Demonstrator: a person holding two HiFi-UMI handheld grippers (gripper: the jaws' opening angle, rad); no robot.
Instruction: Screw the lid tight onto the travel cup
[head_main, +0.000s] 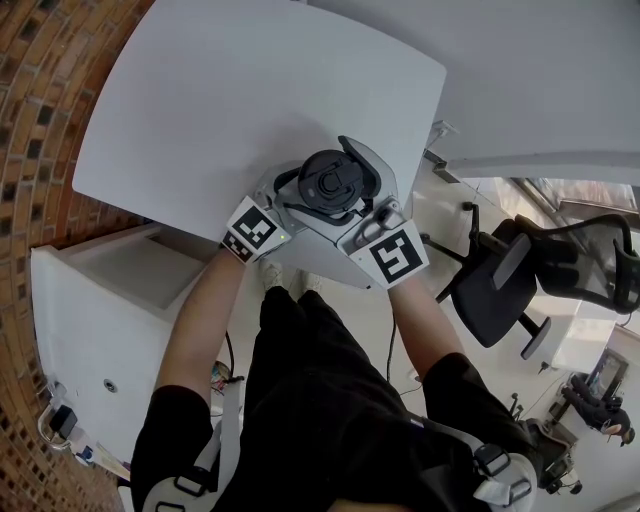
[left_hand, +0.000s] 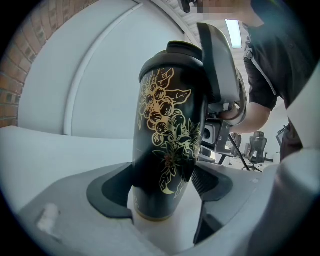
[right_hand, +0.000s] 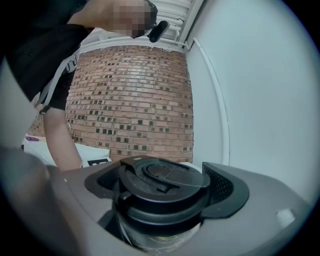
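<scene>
A black travel cup (left_hand: 165, 130) with a gold flower pattern stands upright on the white table (head_main: 220, 100) near its front edge. Its black lid (head_main: 331, 184) sits on top. My left gripper (head_main: 300, 200) comes in from the left, and its dark pads (left_hand: 112, 192) close on the cup's lower body. My right gripper (head_main: 365, 190) reaches in from the right at lid height; its pads (right_hand: 227, 190) close on the lid (right_hand: 160, 187) from both sides. In the left gripper view one grey finger of the right gripper (left_hand: 217, 60) rises beside the lid (left_hand: 182, 50).
A white cabinet (head_main: 100, 310) stands below the table at the left. A black office chair (head_main: 510, 280) is on the floor to the right. A brick wall (right_hand: 135, 100) lies beyond the table's left side.
</scene>
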